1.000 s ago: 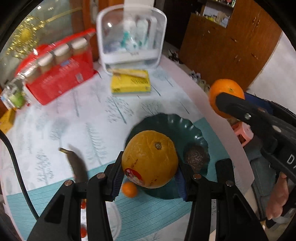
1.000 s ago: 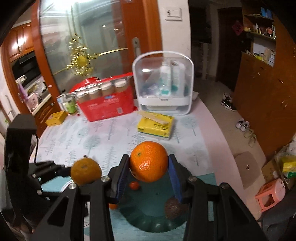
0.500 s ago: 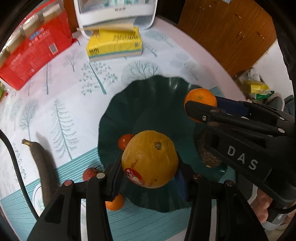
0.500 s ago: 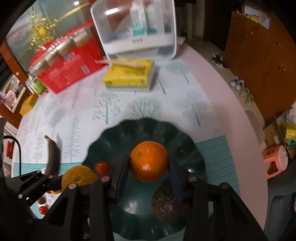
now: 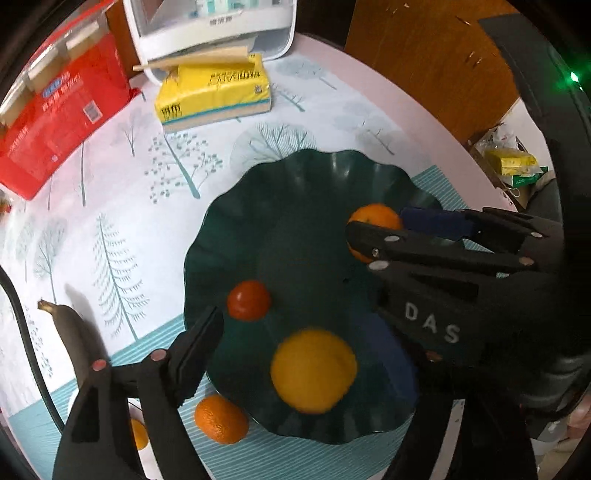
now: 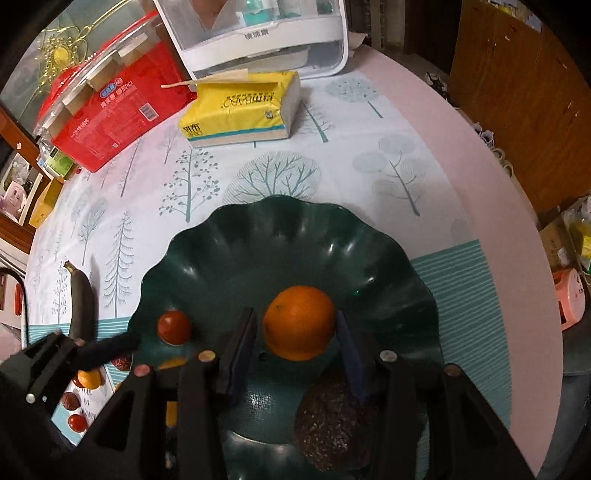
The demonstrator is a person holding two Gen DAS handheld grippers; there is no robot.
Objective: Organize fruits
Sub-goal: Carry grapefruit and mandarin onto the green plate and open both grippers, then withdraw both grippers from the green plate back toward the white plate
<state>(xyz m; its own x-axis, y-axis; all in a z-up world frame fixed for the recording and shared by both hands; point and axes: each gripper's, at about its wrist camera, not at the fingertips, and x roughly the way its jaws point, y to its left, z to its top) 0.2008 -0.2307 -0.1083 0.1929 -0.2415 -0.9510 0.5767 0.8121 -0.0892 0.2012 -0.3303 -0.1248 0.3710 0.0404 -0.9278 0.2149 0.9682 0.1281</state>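
A dark green scalloped plate (image 5: 306,177) (image 6: 229,251) sits on the tree-print tablecloth. My left gripper (image 5: 306,339) is open; a blurred yellow-orange fruit (image 5: 313,370) lies free in the plate between its spread fingers. My right gripper (image 6: 295,336) stands open around an orange (image 6: 298,322) (image 5: 375,218) in the plate, pads a little apart from it. A small red tomato (image 5: 248,300) (image 6: 174,326) and a brown rough fruit (image 6: 332,417) also lie in the plate.
A small orange (image 5: 221,419) lies by the plate's near rim. A dark banana (image 5: 74,332) (image 6: 82,302) lies left. A yellow tissue pack (image 6: 240,107), red package (image 6: 107,110) and white box (image 6: 258,33) stand at the back. Small fruits (image 6: 79,410) lie at the left.
Both grippers have lowered into the plate and opened. The left one let go of the yellow-orange fruit, which dropped into the plate. The right one's pads parted from the orange.
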